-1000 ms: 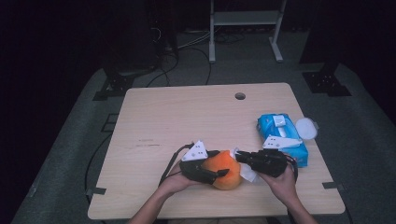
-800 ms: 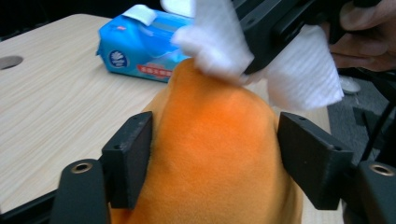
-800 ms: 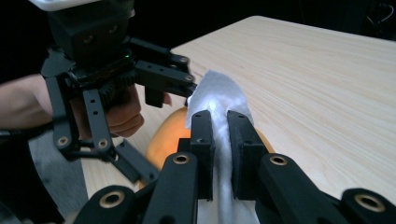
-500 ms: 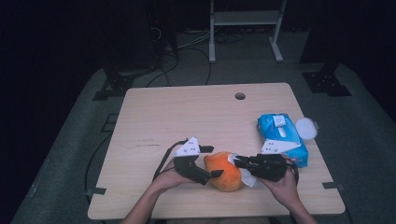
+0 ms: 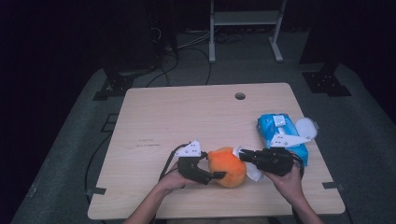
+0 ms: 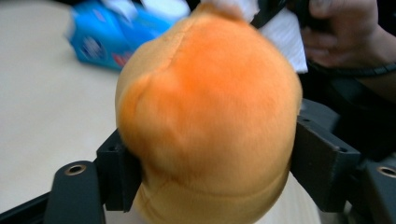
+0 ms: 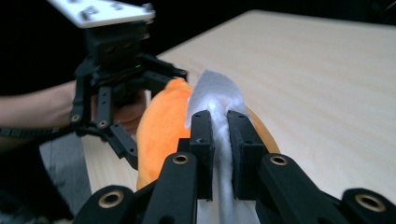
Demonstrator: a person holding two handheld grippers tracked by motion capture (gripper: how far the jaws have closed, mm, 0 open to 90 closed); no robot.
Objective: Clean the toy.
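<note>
The orange plush toy (image 5: 227, 166) lies on the wooden surface (image 5: 187, 116) near its front edge, between the two grippers. The left gripper (image 5: 209, 173) is held at the toy's left side. Its fingers (image 6: 119, 175) have just been closing, with the toy between them. In the left gripper view one finger sits against each flank of the toy (image 6: 205, 116) and the plush bulges over both, so the pads press on it at a medium opening. The right gripper (image 5: 241, 153) is held at the toy's right side and points toward the left gripper. Its fingers (image 7: 202, 140) are almost fully closed and pinch a white tissue (image 7: 215, 91) between the pads. In the right gripper view the tissue rises above the fingertips and rests against the upper side of the toy (image 7: 161, 123). In the high view part of the tissue (image 5: 254, 172) hangs below the right gripper, just beside the toy. A blue pack of wipes (image 5: 275, 130) lies on the surface behind the right gripper, near the right edge, with a white round lid (image 5: 306, 128) at its far side. The person's left hand (image 5: 173, 179) and right hand (image 5: 289, 182) enter from the bottom of the high view, each holding its gripper.
</note>
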